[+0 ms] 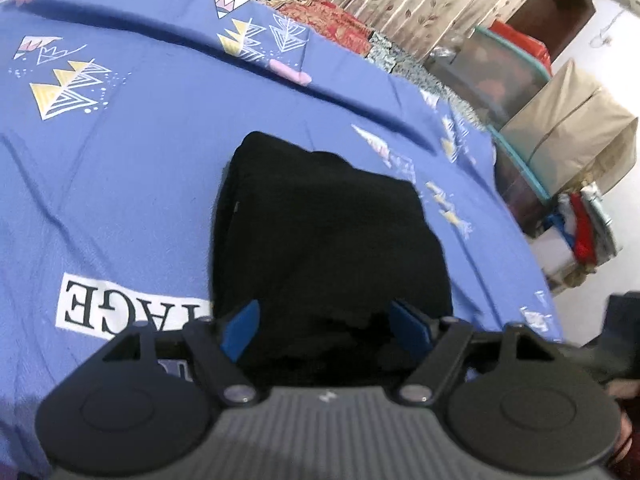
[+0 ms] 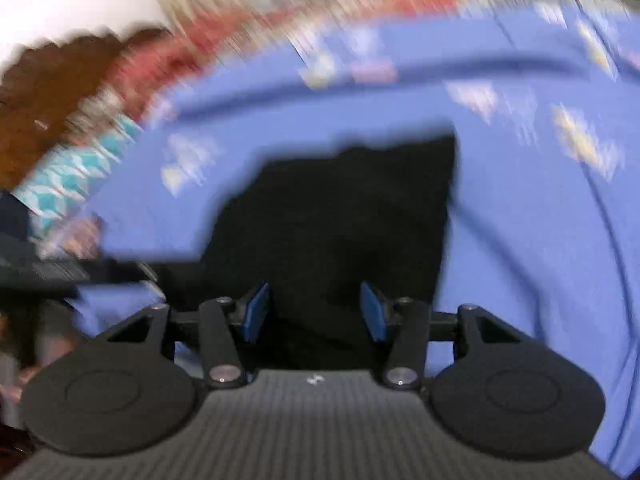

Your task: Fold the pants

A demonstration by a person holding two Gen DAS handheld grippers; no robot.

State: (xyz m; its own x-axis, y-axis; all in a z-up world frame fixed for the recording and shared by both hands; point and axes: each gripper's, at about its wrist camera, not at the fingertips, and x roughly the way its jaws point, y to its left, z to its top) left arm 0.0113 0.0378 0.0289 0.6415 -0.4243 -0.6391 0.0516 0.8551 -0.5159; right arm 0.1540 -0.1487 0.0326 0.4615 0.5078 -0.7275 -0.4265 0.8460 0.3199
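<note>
Pants (image 1: pixel 320 236), black, lie folded into a compact block on the blue bedsheet (image 1: pixel 120 168), straight ahead of both tools. Under it all is the bed, and the sheet spreads wide past the bundle on every side, printed with yellow and white triangle motifs and a white label with dark letters, that label sitting just ahead and to the left of the left hand-held gripper (image 1: pixel 326 326). A long ridge in the sheet runs across beyond the pants, far side from the tool. Beyond that, a patterned curtain (image 1: pixel 420 4), and off to the forward right a tan cover over a box (image 1: pixel 568 128) with a clear bin beside it.

Now the tools. The left hand-held gripper has its blue pads (image 1: pixel 240 330) spread wide apart, nothing between them but the near edge of the black cloth lying below; whether the tips touch the fabric, I cannot tell. From the right wrist view the picture is smeared with blur, yet the pants (image 2: pixel 340 216) show dark and blocky just ahead, on the sheet (image 2: pixel 540 240). The right hand-held gripper (image 2: pixel 314 312) also stands with its pads (image 2: pixel 256 312) apart, clamped on nothing, the cloth's near edge just in front of them.
</note>
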